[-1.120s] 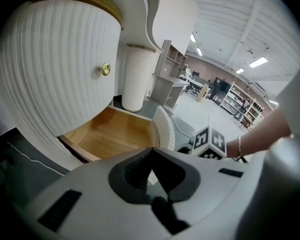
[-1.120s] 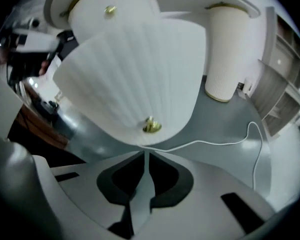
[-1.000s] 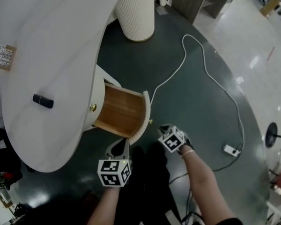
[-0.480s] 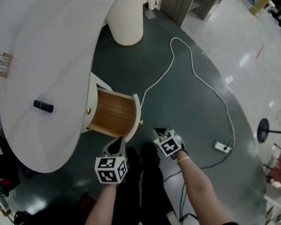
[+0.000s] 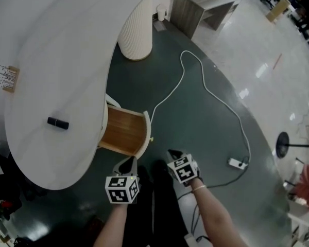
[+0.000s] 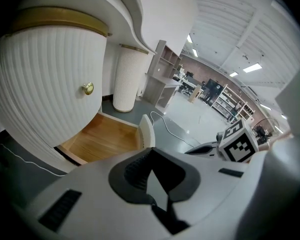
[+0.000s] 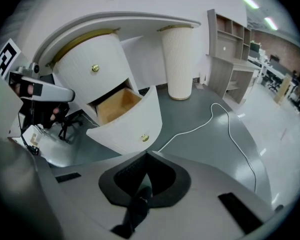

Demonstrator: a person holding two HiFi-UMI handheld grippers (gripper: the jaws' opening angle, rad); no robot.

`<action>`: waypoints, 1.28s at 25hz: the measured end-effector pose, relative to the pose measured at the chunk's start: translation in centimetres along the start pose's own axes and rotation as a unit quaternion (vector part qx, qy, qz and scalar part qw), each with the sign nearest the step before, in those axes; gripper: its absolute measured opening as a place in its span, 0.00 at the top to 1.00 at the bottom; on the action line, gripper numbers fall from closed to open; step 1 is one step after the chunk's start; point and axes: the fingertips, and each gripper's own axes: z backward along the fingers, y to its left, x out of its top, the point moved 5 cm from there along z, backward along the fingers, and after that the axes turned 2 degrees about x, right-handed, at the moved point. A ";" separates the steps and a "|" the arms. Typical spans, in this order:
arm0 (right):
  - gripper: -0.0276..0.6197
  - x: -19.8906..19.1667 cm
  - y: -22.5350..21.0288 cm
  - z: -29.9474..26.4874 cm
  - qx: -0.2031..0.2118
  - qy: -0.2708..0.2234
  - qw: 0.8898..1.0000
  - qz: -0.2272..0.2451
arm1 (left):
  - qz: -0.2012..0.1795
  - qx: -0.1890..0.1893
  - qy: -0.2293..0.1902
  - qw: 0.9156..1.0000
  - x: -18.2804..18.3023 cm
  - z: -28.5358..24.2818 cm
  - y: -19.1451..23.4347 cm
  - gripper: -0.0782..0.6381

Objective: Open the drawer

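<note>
if swung carelessly beside the open drawer [image 5: 124, 131], could knock it shut with left gripper [image 5: 127, 163] or right gripper [image 5: 173, 154], both clenched empty.

White drawer [image 7: 132, 121], brass knob [image 7: 145, 138], honey-wood inside; dark green floor [image 5: 206, 133]; white cable [image 5: 220, 98].

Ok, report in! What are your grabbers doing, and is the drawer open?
Left gripper shut, empty. Right gripper just closed, empty. Drawer pulled open, wooden bottom showing. White cable on floor nearby, not blocking.
</note>
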 end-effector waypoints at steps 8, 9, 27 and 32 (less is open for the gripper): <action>0.95 2.4 1.5 4.8 -0.019 -0.064 0.997 -0.039 | -0.005 0.001 -0.001 1.000 1.0 1.2 -0.6 0.89; 0.95 2.8 1.7 5.4 -0.020 -0.074 0.996 -0.042 | -0.005 0.001 -0.002 1.000 1.1 1.3 -0.7 0.89; 0.95 5.2 3.9 11.7 -0.021 -0.137 0.989 -0.048 | 0.008 0.013 -0.024 1.000 2.4 4.4 -1.0 0.89; 0.95 5.0 4.1 12.0 -0.019 -0.129 0.990 -0.051 | 0.015 0.018 -0.029 0.999 2.8 4.8 -1.0 0.89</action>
